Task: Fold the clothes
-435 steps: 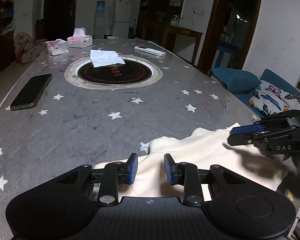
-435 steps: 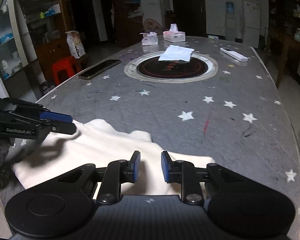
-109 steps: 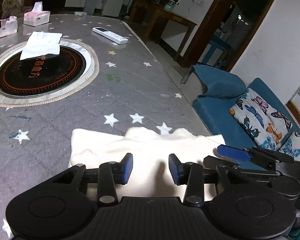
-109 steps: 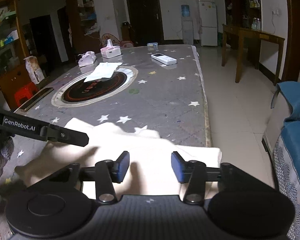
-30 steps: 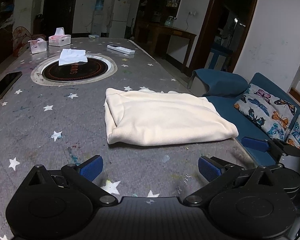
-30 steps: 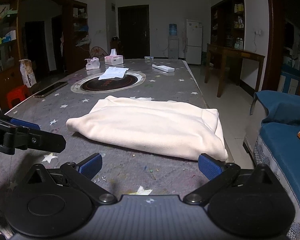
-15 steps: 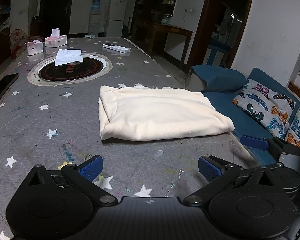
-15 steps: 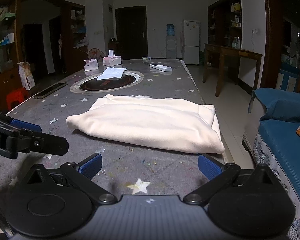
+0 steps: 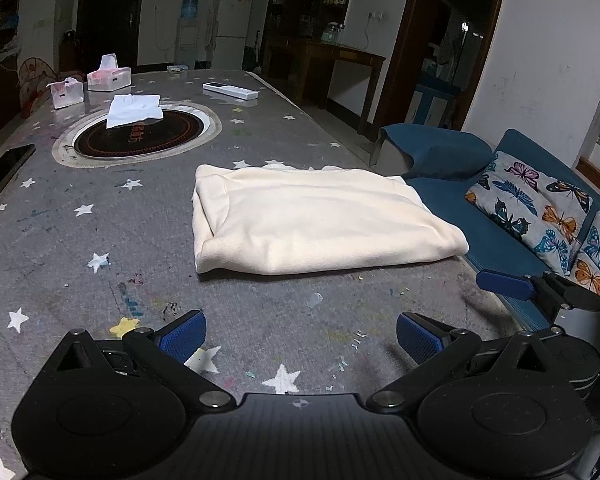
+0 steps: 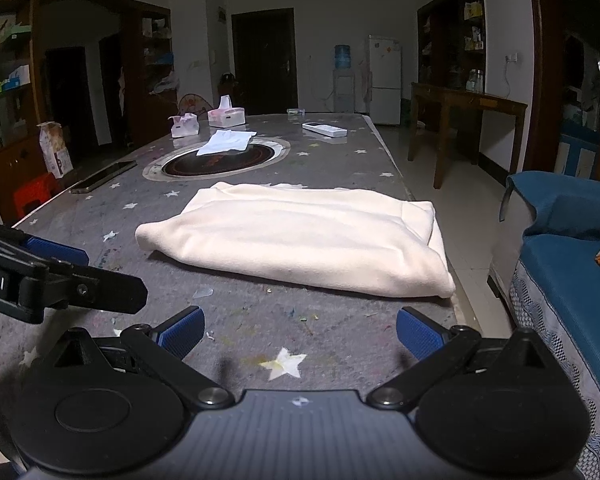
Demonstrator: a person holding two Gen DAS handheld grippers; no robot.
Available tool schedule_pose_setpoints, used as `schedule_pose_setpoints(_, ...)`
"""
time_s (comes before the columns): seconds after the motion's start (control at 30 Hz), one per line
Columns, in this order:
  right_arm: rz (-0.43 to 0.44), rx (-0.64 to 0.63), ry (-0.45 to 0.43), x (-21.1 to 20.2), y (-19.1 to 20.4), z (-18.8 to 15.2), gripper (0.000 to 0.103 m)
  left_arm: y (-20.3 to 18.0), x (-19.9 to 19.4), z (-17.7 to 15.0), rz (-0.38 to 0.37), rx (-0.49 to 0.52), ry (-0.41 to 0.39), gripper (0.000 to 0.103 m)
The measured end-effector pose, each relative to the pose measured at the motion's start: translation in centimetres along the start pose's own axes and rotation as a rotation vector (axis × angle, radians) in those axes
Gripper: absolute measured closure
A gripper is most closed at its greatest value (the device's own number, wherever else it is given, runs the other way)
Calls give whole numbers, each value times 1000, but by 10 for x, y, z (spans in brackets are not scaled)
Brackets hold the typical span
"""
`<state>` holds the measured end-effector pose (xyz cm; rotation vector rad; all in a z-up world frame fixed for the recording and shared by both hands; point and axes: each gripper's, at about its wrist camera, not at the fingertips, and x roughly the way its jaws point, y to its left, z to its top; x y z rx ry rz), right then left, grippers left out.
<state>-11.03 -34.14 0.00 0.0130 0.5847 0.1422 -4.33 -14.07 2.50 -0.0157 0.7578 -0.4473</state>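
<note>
A cream garment (image 9: pixel 316 220) lies folded into a flat oblong on the grey star-patterned table (image 9: pixel 100 240), near its right edge. The same garment (image 10: pixel 300 236) fills the middle of the right wrist view. My left gripper (image 9: pixel 300 334) hangs wide open over bare table, short of the garment's near edge, with nothing between its blue pads. My right gripper (image 10: pixel 300 328) is wide open too, back from the garment and empty. The right gripper's finger (image 9: pixel 540 288) shows at the right edge of the left wrist view; the left gripper's finger (image 10: pixel 60 280) shows at the left of the right wrist view.
A round dark hotplate inset (image 9: pixel 138 132) holds a white cloth (image 9: pixel 134 110). Beyond it are two tissue boxes (image 9: pixel 108 78) and a white remote (image 9: pixel 230 90). A phone (image 9: pixel 4 172) lies at the left edge. A blue sofa with butterfly cushions (image 9: pixel 540 200) adjoins the table's right side.
Both grippers, shut over the garment in the oldest frames, opened wide and drew back. Over the last second both have pulled slightly farther from the folded garment, which lies still.
</note>
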Motion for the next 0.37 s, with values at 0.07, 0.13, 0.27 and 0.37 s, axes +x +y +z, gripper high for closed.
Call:
schedule_pose_setpoints(0.07, 3, -2, 2, 1, 1, 0, 0, 1, 1, 0, 1, -3, 2, 0)
schedule_pose_setpoints(0.13, 5, -3, 3, 1, 2, -1, 0, 2, 2, 0, 4, -7, 5, 0)
schedule_pose_setpoints(0.27, 5, -2, 11, 4, 2, 0, 0, 5, 4, 1, 10, -14, 6, 0)
schedule_pose_setpoints(0.37, 5, -3, 14, 6, 3, 0, 0, 8, 5, 1, 13, -19, 9, 0)
